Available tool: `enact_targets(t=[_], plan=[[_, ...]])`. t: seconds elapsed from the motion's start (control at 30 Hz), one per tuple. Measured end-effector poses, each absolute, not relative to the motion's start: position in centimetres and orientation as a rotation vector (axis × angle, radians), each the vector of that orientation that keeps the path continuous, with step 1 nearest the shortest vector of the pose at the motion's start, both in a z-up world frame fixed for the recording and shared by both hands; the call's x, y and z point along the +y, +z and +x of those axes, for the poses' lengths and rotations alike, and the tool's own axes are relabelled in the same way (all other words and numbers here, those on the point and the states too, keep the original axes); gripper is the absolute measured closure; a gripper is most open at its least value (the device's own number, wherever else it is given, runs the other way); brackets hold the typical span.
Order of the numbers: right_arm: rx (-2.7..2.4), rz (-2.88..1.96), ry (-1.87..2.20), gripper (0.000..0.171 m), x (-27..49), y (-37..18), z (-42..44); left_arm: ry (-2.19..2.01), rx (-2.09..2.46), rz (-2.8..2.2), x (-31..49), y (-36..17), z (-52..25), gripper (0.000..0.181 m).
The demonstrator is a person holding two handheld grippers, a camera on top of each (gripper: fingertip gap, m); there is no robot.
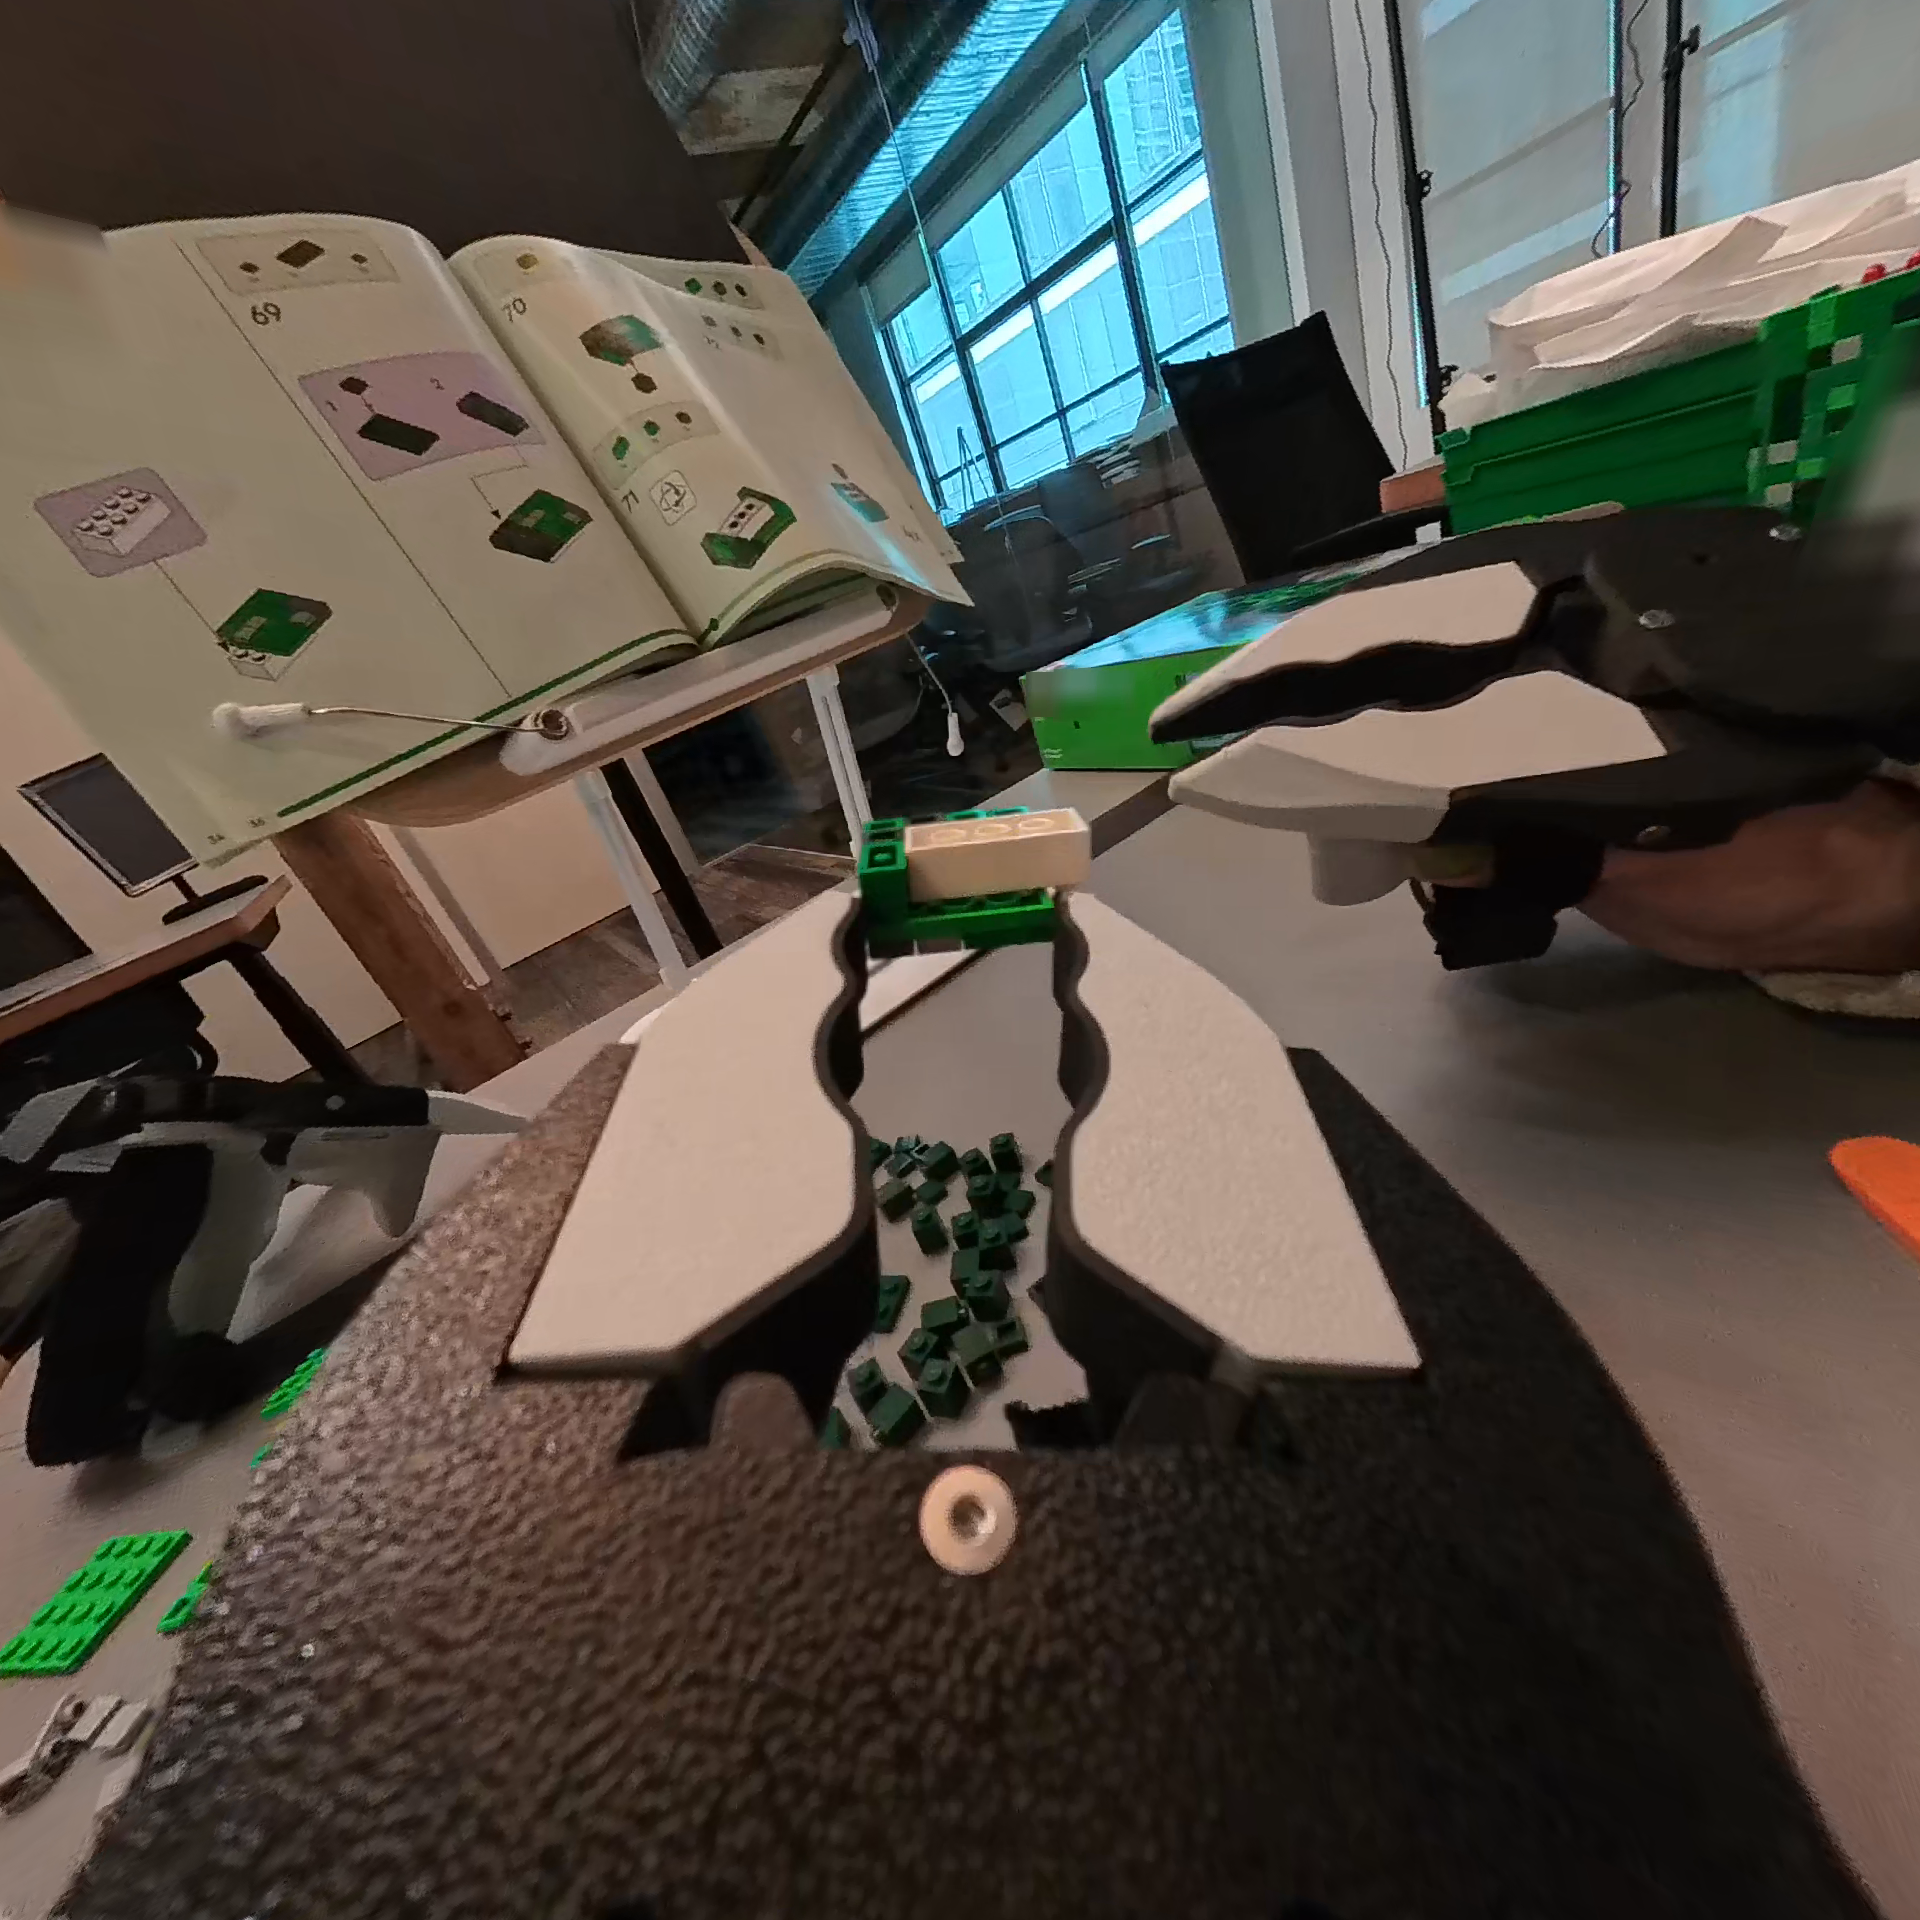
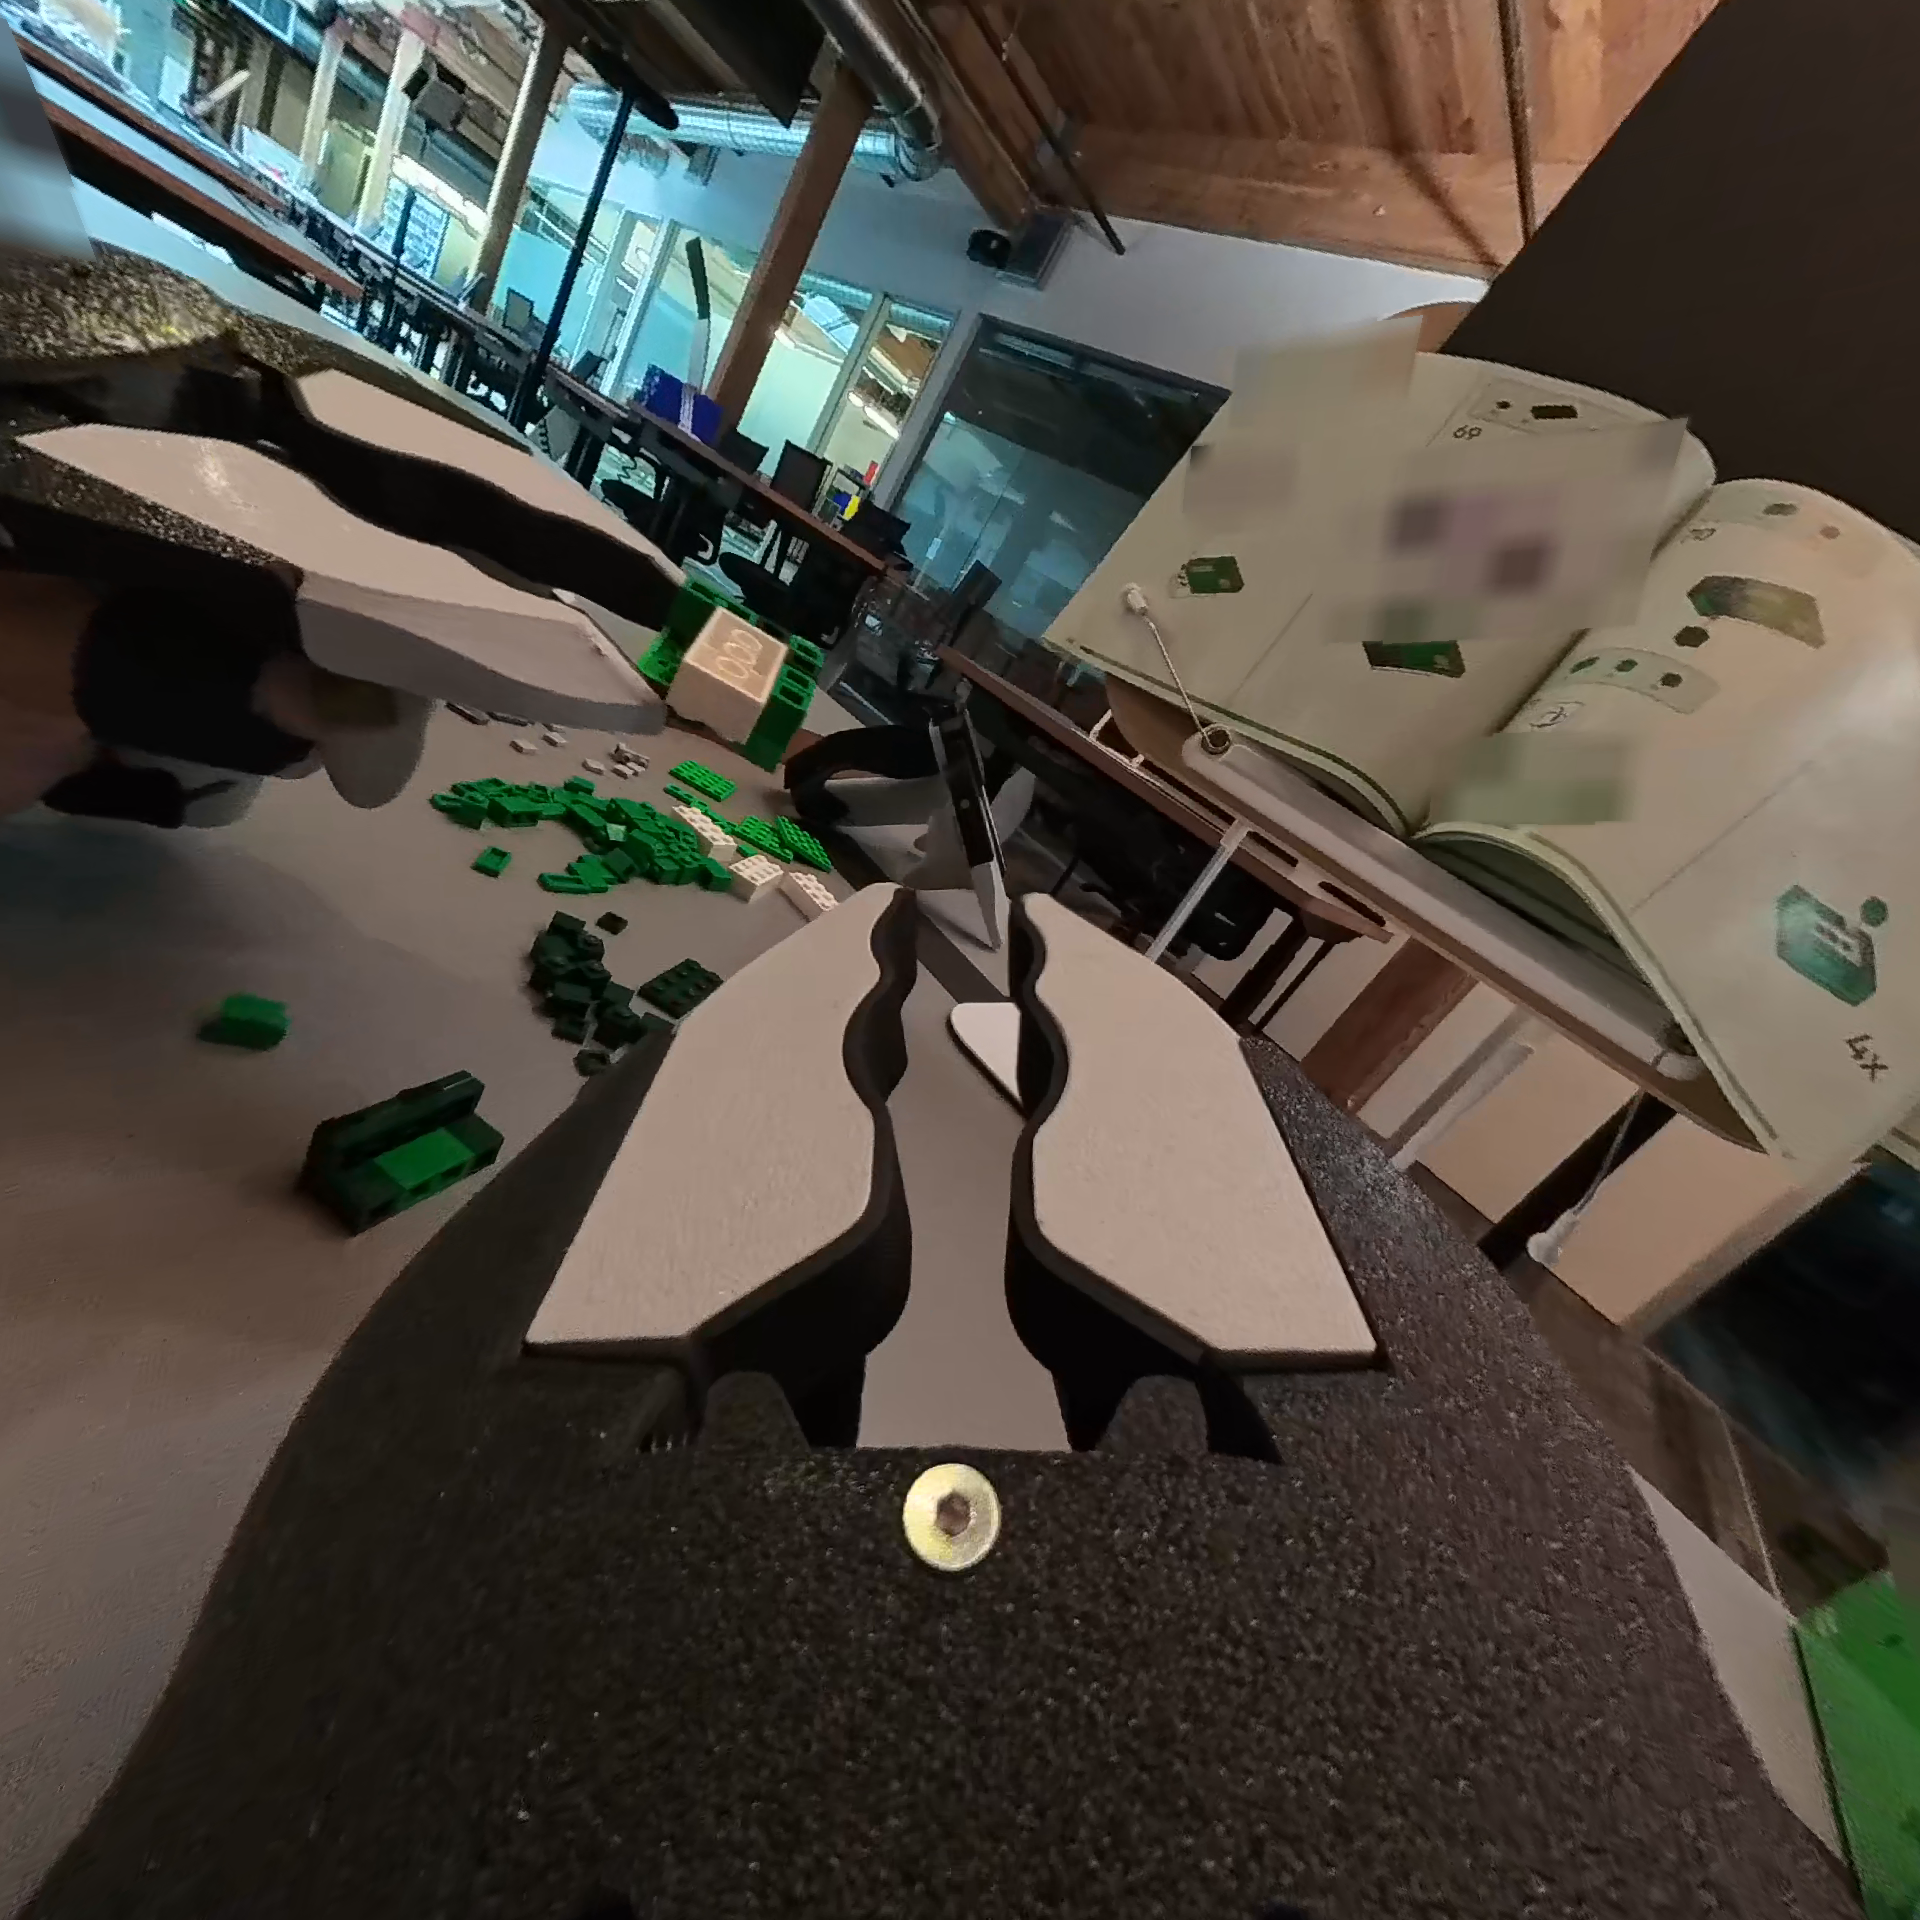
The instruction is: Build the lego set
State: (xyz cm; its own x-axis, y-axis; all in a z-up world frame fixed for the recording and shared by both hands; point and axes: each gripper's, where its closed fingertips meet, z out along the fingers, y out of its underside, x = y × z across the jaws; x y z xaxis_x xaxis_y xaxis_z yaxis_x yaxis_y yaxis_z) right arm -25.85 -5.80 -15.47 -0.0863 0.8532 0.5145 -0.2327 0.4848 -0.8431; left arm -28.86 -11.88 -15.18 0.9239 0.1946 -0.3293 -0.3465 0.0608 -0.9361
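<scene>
Meanwhile left gripper (image 1: 956, 909) jaws clamp the green-and-white lego block (image 1: 966, 878); right gripper (image 2: 961, 914) jaws parted, empty.

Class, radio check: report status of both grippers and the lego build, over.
Left gripper shut on green-and-white assembly, held above table. Right gripper empty, slightly open, close beside it. Nothing between them. Over.

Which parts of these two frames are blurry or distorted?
Left wrist view: the held lego block is fairly sharp, the right gripper is slightly smeared, and fisheye bends the window frames. Right wrist view: mosaic patches cover part of the manual, the bottom right edge is motion-blurred, and the loose bricks stay readable.
</scene>
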Motion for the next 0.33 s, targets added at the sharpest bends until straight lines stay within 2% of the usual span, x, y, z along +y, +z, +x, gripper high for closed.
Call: enact_targets(t=[0.33], plan=[[-1.37,-0.548,0.95,0.165,-6.28,-15.47,-25.3,0.362,0.121,-1.482,-11.62,-15.73,-28.69,0.148]])
